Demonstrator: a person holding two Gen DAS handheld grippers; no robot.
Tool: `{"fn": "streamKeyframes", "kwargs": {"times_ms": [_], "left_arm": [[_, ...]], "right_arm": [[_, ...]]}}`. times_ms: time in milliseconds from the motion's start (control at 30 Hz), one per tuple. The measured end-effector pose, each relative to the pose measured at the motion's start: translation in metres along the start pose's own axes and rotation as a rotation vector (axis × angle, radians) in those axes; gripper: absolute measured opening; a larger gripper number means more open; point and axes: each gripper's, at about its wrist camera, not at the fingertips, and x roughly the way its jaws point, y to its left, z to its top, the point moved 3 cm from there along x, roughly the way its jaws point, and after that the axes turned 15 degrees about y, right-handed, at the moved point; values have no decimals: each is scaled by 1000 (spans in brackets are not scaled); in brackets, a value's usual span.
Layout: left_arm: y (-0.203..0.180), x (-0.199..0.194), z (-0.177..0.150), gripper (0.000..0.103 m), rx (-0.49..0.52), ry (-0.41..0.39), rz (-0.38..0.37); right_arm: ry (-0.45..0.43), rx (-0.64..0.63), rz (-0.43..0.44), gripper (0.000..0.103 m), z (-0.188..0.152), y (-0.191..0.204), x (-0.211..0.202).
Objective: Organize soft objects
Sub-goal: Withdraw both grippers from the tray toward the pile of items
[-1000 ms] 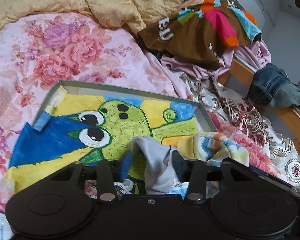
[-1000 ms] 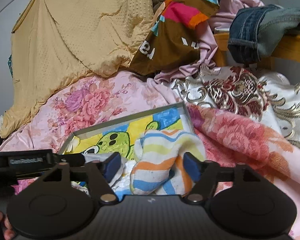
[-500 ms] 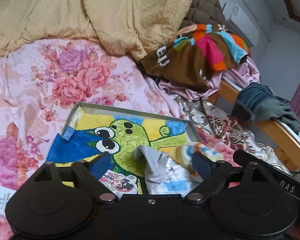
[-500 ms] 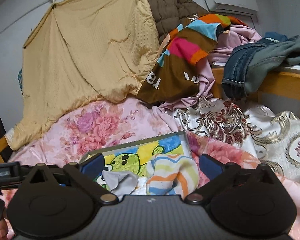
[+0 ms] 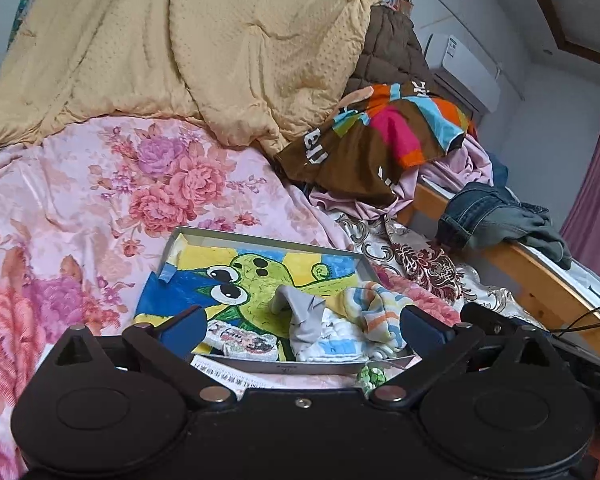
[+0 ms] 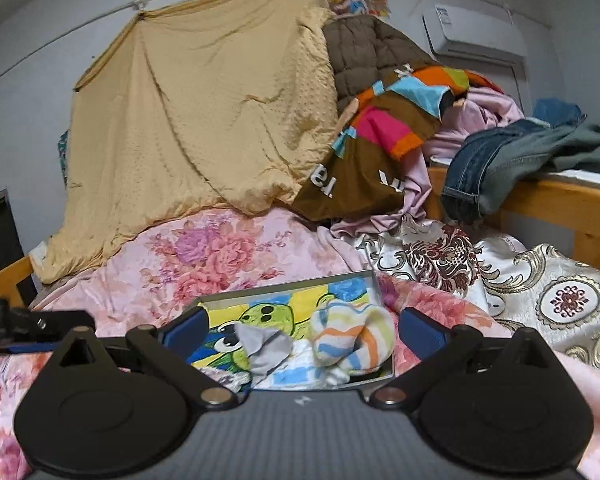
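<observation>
I see the grey sock [image 5: 305, 316] lying crumpled in the shallow tray [image 5: 260, 236], low and centre in the left wrist view, touching the striped sock [image 5: 376, 310] just to its right. Both rest on a white and blue cloth [image 5: 332, 350] at the tray's near right corner. The tray floor is a bright cartoon drawing [image 5: 256, 276], green with big eyes on yellow and blue. From my right wrist view the same pair sits at lower centre, grey sock [image 6: 264, 350] left, striped sock [image 6: 354, 338] right.

My left gripper [image 5: 300, 328] has its fingers [image 5: 182, 326] spread wide; its jaws have just been opening and nothing is between them, the socks lying beyond the tips. My right gripper [image 6: 306, 330] is likewise released, fingers [image 6: 420, 332] apart and clear of the striped sock, its jaws having just opened too.

The tray lies on a pink floral bedspread [image 5: 100, 208]. A small green ball [image 5: 371, 378] sits just outside the tray's near edge. At upper left hangs a tan blanket [image 5: 180, 48]; to the upper right a brown multicoloured garment [image 5: 364, 148] is heaped, and jeans [image 5: 480, 212] drape over the wooden bed rail [image 5: 540, 276] at the right
</observation>
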Motion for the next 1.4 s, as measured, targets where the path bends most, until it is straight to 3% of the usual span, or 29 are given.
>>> {"fn": "streamKeyframes", "kwargs": {"times_ms": [267, 467, 667, 833, 1000, 1100, 1400], "left_arm": [[0, -35, -37, 102, 72, -60, 30], [-1, -59, -66, 102, 100, -114, 46], [5, -88, -87, 102, 79, -225, 76], [9, -102, -101, 102, 89, -229, 87], [18, -109, -112, 102, 127, -211, 115], [29, -108, -118, 102, 123, -212, 137], [54, -83, -140, 102, 106, -110, 150]], "right_arm": [[-138, -89, -35, 103, -38, 31, -53], [-210, -40, 10, 103, -57, 39, -83], [-80, 19, 27, 103, -87, 39, -94], [-43, 80, 24, 103, -102, 39, -102], [95, 94, -38, 103, -125, 42, -95], [104, 56, -71, 103, -130, 50, -94], [132, -4, -86, 103, -138, 61, -86]]}}
